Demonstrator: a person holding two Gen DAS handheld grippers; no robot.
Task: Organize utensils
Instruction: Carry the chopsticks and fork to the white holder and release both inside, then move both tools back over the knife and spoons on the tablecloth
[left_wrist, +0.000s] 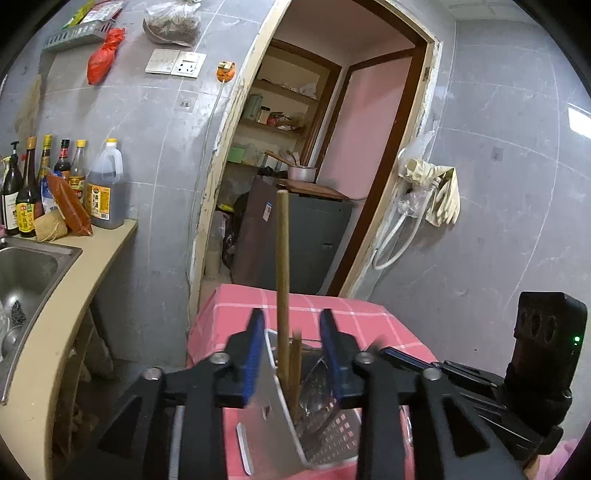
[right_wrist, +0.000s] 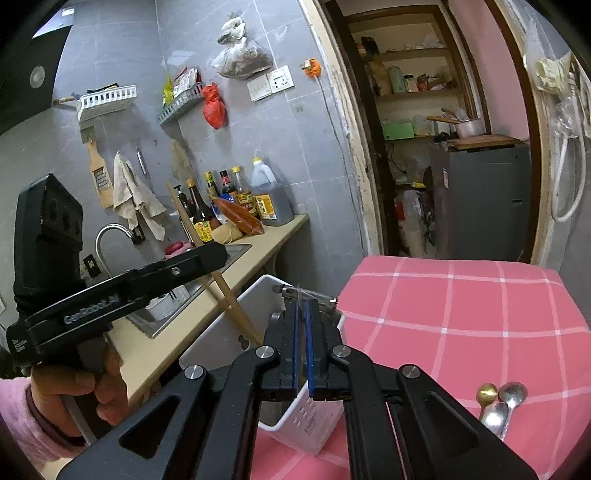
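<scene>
upright chopsticks crowd white holder mouth, pink tablecloth right bare

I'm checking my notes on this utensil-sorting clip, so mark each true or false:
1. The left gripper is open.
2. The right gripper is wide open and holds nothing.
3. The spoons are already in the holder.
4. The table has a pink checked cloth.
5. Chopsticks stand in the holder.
1. True. The left gripper has its jaws apart, either side of the holder.
2. False. The right gripper is nearly shut on a thin metal utensil; which kind I cannot tell.
3. False. The spoons lie on the cloth.
4. True. See the pink checked cloth.
5. True. The chopsticks stick up out of it.
</scene>
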